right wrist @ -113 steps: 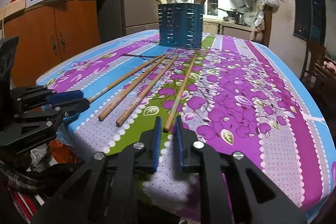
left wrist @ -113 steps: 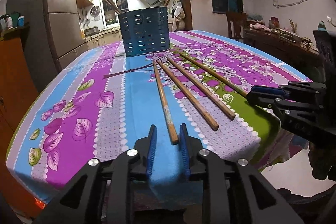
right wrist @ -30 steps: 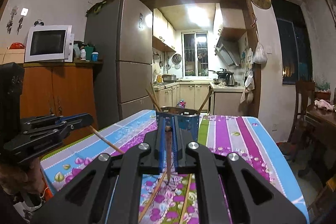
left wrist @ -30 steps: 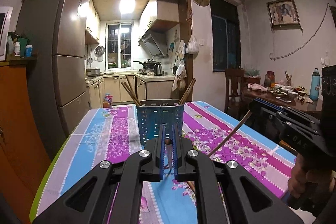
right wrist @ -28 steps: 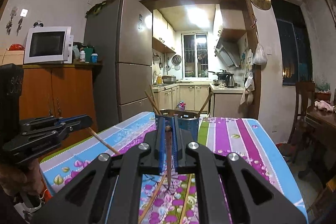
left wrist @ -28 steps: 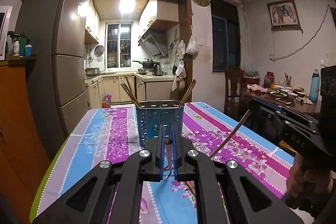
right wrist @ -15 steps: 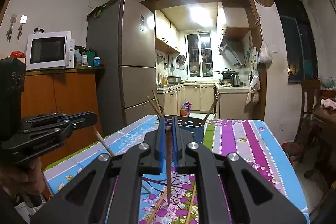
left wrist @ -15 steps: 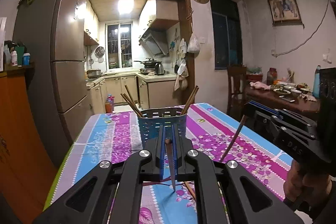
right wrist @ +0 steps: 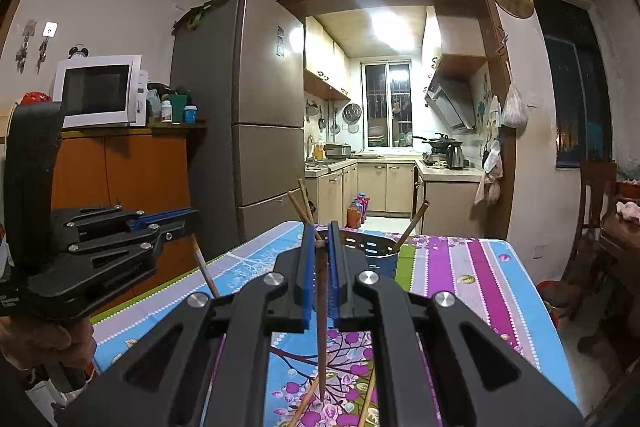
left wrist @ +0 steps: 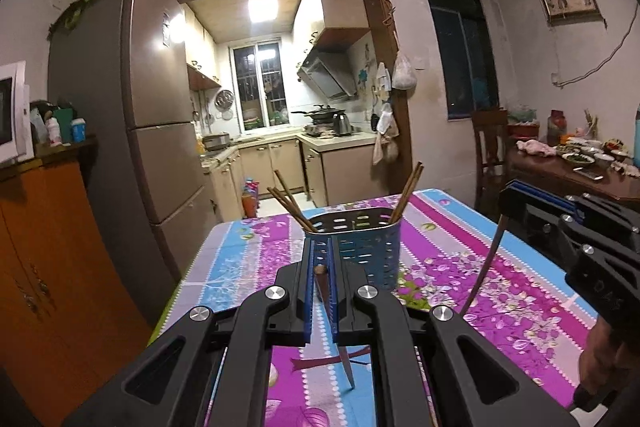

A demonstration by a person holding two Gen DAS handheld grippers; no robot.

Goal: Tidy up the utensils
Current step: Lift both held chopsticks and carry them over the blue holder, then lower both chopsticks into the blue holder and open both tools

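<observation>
My left gripper (left wrist: 323, 259) is shut on a wooden chopstick (left wrist: 338, 339) that hangs point-down above the table. My right gripper (right wrist: 320, 243) is shut on another wooden chopstick (right wrist: 321, 339), also hanging nearly upright. A blue perforated utensil holder (left wrist: 360, 251) stands on the table just beyond both grippers, with several chopsticks (left wrist: 290, 205) leaning in it; it also shows in the right wrist view (right wrist: 376, 259). Two more chopsticks (right wrist: 304, 403) lie on the tablecloth below. Each gripper shows in the other's view, the right gripper (left wrist: 508, 193) and the left gripper (right wrist: 188, 217).
The table wears a floral purple, blue and green cloth (left wrist: 460, 267). A fridge (right wrist: 256, 131) and an orange cabinet (right wrist: 132, 183) with a microwave (right wrist: 100, 91) stand to the left. A wooden chair (left wrist: 486, 147) and a cluttered side table (left wrist: 568, 163) are at the right.
Both grippers closed on chopsticks lying on the table, lifted them and turned them point-down. In the last second both moved closer to the holder and slightly higher.
</observation>
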